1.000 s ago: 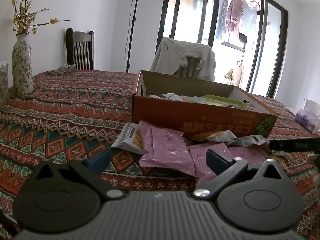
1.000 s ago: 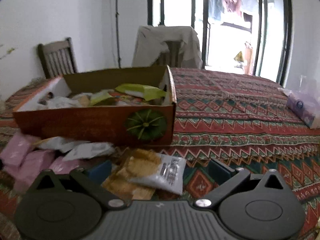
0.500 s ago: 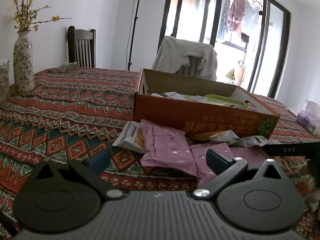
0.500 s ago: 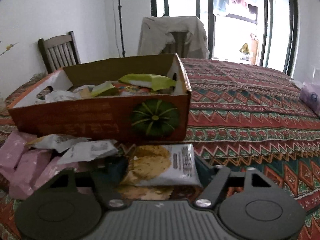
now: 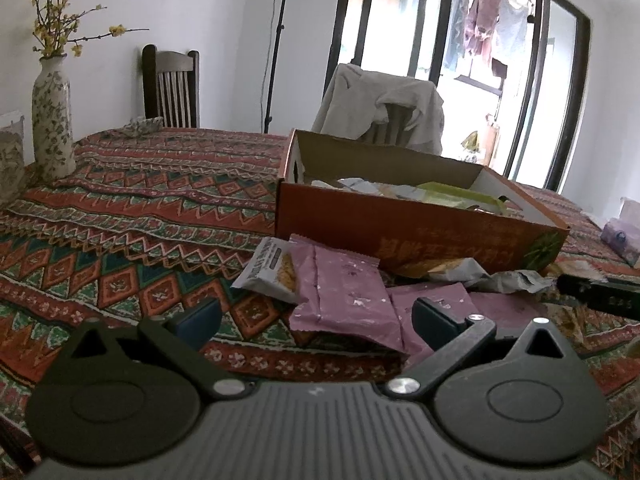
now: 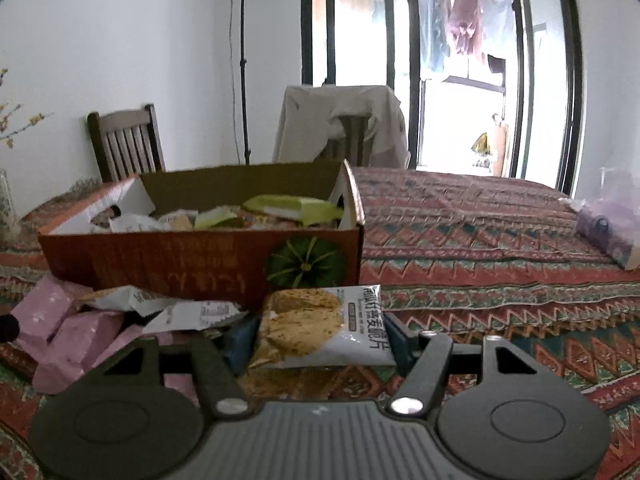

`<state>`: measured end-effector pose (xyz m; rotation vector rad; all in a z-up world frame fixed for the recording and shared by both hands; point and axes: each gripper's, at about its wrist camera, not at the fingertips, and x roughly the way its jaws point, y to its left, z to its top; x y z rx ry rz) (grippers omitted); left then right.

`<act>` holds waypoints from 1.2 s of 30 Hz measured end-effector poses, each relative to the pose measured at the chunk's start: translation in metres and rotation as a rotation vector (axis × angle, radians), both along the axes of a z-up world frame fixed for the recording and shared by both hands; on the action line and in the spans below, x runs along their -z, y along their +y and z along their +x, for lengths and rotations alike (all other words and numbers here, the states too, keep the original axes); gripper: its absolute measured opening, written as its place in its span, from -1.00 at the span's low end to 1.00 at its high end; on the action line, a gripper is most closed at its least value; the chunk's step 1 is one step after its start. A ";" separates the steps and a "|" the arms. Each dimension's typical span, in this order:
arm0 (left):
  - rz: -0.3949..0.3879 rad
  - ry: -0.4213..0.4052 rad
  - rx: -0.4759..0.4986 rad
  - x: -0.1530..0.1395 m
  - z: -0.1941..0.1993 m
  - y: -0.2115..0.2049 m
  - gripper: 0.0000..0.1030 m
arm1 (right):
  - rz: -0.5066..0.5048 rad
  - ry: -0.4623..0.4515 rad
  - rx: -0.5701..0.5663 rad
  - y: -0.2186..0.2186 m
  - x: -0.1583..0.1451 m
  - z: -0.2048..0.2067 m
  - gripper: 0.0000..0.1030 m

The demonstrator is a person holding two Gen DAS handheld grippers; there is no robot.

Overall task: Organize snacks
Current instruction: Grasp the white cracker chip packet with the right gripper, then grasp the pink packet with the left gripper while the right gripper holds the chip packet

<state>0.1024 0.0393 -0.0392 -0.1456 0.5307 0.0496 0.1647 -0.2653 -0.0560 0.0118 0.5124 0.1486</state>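
An orange cardboard box (image 5: 420,236) (image 6: 168,256) with several snack packs inside sits on the patterned tablecloth. In front of it lie pink snack packs (image 5: 344,296) (image 6: 68,328), a white cracker pack (image 5: 276,270) and crumpled white wrappers (image 5: 492,276) (image 6: 188,312). My left gripper (image 5: 316,316) is open and empty, low over the table, just before the pink packs. My right gripper (image 6: 320,340) is shut on a white cracker pack (image 6: 324,324) and holds it lifted in front of the box's right end. The right gripper's finger shows in the left wrist view (image 5: 596,296).
A flowered vase (image 5: 52,120) with yellow sprigs stands at the far left of the table. A purple tissue pack (image 6: 612,232) (image 5: 620,236) lies at the right. Two chairs (image 5: 172,88) (image 6: 344,128) stand behind the table; one has a cloth draped on it.
My right gripper closed on the white cracker pack and lifted it off the table, toward the box. My left gripper stayed almost still and open.
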 end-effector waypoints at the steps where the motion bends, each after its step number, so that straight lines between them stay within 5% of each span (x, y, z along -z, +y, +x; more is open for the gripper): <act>1: 0.006 0.003 -0.002 -0.001 0.000 -0.001 1.00 | 0.006 -0.006 0.001 -0.001 0.000 -0.001 0.26; 15: 0.174 0.083 -0.014 -0.014 0.043 -0.027 0.98 | 0.042 -0.037 -0.008 -0.006 -0.001 -0.005 0.27; 21: 0.228 0.171 -0.032 -0.002 0.065 -0.038 0.51 | 0.054 -0.041 -0.012 -0.007 -0.001 -0.006 0.27; 25: 0.224 0.219 -0.091 0.010 0.071 -0.033 0.42 | 0.062 -0.042 -0.016 -0.007 -0.002 -0.007 0.27; 30: 0.218 0.196 -0.087 0.011 0.066 -0.032 0.21 | 0.065 -0.040 -0.018 -0.008 -0.002 -0.007 0.27; 36: 0.173 0.157 -0.104 0.008 0.056 -0.025 0.18 | 0.068 -0.048 -0.015 -0.008 -0.002 -0.007 0.27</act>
